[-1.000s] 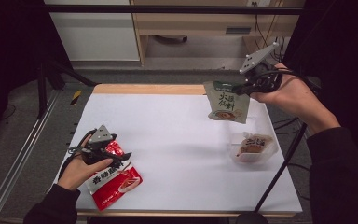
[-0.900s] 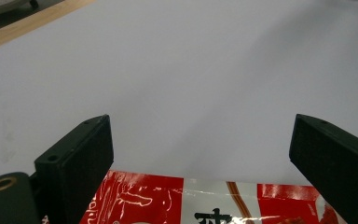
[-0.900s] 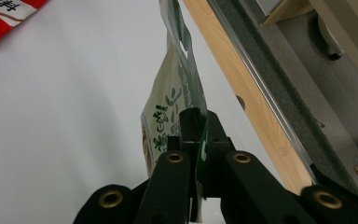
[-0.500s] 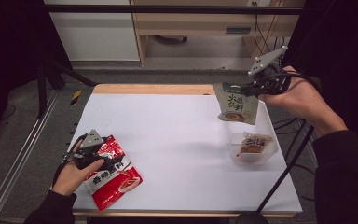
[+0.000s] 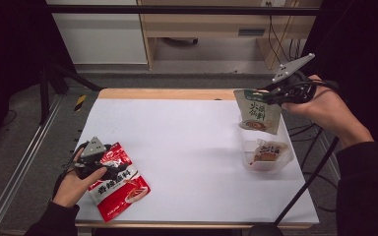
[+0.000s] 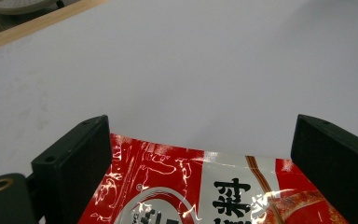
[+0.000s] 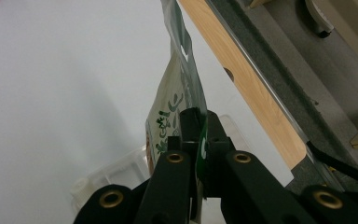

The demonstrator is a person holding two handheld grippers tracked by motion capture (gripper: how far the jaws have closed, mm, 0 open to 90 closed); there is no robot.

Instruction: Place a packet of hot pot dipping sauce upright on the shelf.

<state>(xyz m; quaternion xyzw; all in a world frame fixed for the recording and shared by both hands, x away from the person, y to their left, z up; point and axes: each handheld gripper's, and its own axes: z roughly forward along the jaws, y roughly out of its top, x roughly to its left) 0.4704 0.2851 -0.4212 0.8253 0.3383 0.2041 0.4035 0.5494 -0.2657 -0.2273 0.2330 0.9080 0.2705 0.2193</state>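
A red snack packet [image 5: 120,182] lies flat at the table's front left corner. My left gripper [image 5: 109,166] rests low over its upper end, open, with the packet's top edge [image 6: 205,186] between the wide-apart jaws [image 6: 200,154]. At the far right my right gripper [image 5: 267,96] is shut on the top edge of a green-and-white pouch [image 5: 259,113], which hangs in the air. In the right gripper view the jaws [image 7: 198,122] pinch the pouch [image 7: 175,112] edge-on. Just below it stands a clear plastic tub [image 5: 267,154] with a small packet inside.
The white table [image 5: 187,142] has a wooden far edge [image 5: 167,93]. A black pole [image 5: 307,184] leans up at the front right corner. A metal rail [image 5: 17,169] runs along the floor at the left. Cabinets stand behind the table.
My right gripper has carried the pouch to the right and slightly down, so it now hangs over the tub. The left gripper has barely shifted on the red packet.
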